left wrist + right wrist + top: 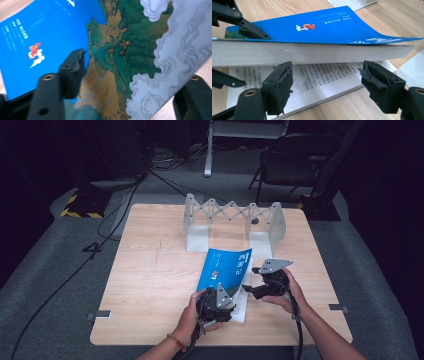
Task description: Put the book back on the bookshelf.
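Wooden table (150,285), centre frame: left gripper (218,304) clamping the blue book (225,267), right gripper (260,282) open beside the pages.

Wide bare stretch of light wooden table (150,285) left of the blue-covered paperback book (227,265): open passage. Behind, blocked by a translucent grey accordion book rack (235,220) across the far edge. Narrow gap only between lifted pages and lower printed page (322,77).

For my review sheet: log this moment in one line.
left gripper: jaws around lifted blue book pages | right gripper: open beside printed page | bookend rack: untouched
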Demonstrator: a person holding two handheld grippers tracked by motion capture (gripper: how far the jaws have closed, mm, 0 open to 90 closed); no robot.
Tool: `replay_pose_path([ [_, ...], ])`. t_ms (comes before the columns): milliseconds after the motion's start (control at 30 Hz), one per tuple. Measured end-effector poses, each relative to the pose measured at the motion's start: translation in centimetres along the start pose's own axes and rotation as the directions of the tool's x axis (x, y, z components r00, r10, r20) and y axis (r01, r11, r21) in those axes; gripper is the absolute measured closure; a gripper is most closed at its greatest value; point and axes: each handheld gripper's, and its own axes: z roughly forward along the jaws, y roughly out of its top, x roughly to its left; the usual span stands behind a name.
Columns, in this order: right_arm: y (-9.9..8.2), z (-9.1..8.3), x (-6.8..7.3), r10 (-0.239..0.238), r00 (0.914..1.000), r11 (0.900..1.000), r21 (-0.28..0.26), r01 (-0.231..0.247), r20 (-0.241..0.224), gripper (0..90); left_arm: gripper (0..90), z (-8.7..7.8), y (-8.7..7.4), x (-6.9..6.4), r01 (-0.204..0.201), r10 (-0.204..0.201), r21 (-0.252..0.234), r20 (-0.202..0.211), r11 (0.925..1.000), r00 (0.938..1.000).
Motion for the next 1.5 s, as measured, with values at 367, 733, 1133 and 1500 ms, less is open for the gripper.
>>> replay_pose_path([
  [367,-0.8,0.1,-0.1,0.010,0.9993,0.9997,-0.021,-0.011,-0.035,26.7,71.3,-1.4,-0.2,1.0,-0.064,0.064,-0.012,0.012,0.9979,0.9979],
  [733,-1.0,-1.3,0.8,-0.077,0.9904,0.9904,-0.123,0.063,-0.115,27.4,72.9,-3.8,-1.5,3.5,-0.072,0.074,-0.022,0.118,0.9972,0.9903],
  [1133,0.1,1.4,1.5,-0.170,0.9722,0.9834,-0.090,0.157,-0.161,25.9,71.9,-4.8,-2.3,4.9,-0.052,0.056,-0.034,0.148,0.9981,0.9873],
  [1500,-0.7,3.1,1.1,-0.259,0.9591,0.9644,-0.085,0.250,-0.115,47.1,71.3,-5.0,-2.4,5.6,-0.034,0.041,-0.044,0.166,0.9985,0.9853],
])
